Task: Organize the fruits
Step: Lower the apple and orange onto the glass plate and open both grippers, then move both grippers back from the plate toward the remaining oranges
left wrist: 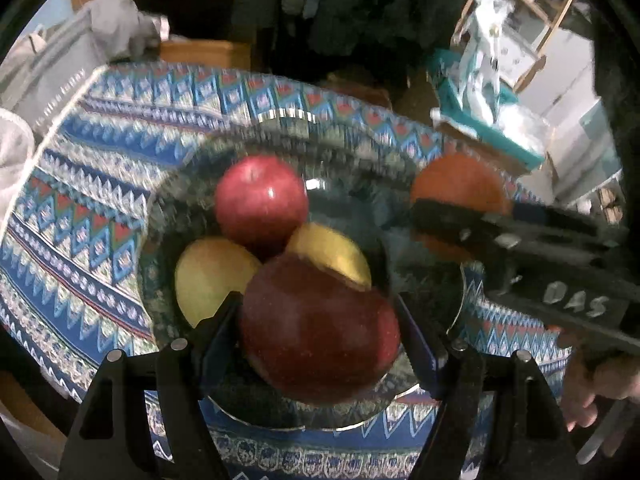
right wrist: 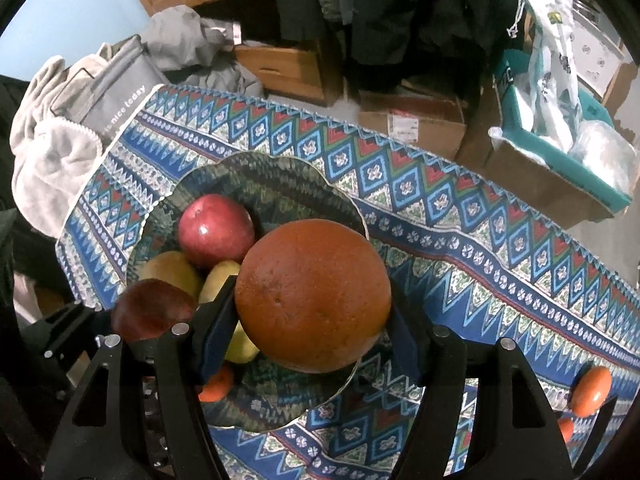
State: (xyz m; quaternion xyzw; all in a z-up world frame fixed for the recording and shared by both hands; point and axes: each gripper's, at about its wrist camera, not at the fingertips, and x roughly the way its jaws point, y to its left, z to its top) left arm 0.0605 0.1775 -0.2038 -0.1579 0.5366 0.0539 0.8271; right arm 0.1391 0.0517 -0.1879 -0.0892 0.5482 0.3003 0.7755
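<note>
only the right wrist view shows two small oranges (right wrist: 591,391) on the tabletop (right wrist: 460,240). glass bowl (right wrist: 356,208): red apple (right wrist: 216,231), two yellow fruits (right wrist: 172,270). left gripper (left wrist: 320,316) pinches a dark apple (left wrist: 320,328); right gripper (right wrist: 312,304) pinches a large orange (right wrist: 313,295).

The right gripper (right wrist: 312,316) holds a big orange (right wrist: 313,295) between its two fingers, one pad on each side of it. The orange hangs over a glass bowl (right wrist: 280,176) that sits on a blue patterned cloth (right wrist: 460,248). In the bowl lie a red apple (right wrist: 216,230) and two yellow fruits (right wrist: 172,270), close together. A dark red apple (right wrist: 154,312) shows at the left, with the other gripper's black frame around it. A small orange fruit (right wrist: 216,386) peeks out under the left finger. Two more small orange fruits (right wrist: 591,390) lie on the cloth at the far right.
</note>
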